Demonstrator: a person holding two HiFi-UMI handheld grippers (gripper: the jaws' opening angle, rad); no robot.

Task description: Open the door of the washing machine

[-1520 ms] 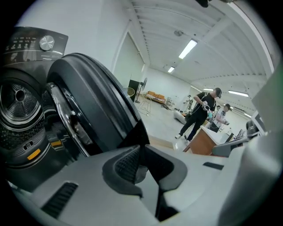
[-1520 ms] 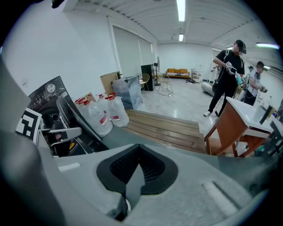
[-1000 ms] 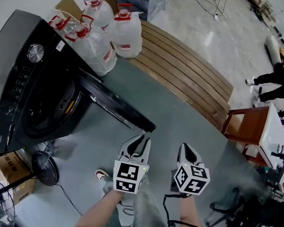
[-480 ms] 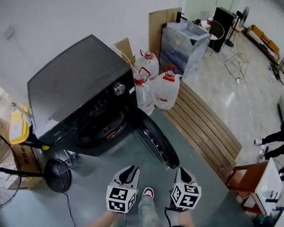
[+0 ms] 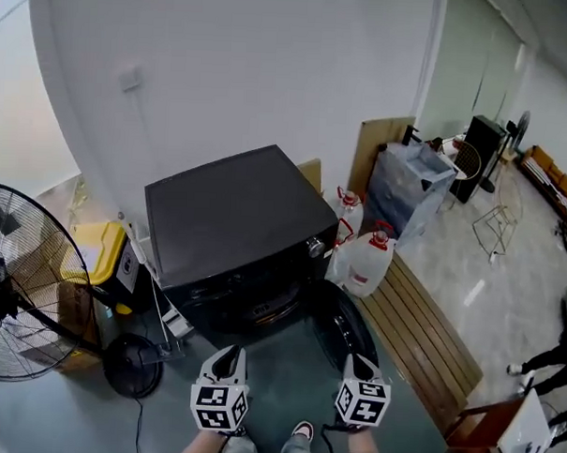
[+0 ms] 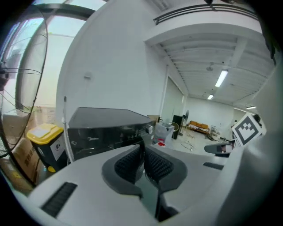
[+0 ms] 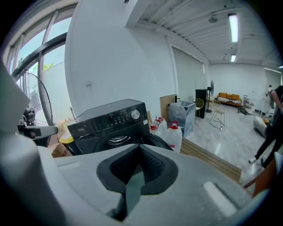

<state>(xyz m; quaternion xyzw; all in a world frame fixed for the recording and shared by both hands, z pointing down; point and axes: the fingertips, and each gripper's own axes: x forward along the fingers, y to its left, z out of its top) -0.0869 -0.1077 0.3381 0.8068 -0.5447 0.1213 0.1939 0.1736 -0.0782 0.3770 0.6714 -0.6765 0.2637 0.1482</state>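
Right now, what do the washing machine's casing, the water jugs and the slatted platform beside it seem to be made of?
Washing machine: black casing with a smooth sheen on top, likely painted metal, possibly glass.
Water jugs: translucent plastic, cloudy walls, red caps.
Slatted platform: brown parallel boards, probably varnished wood.
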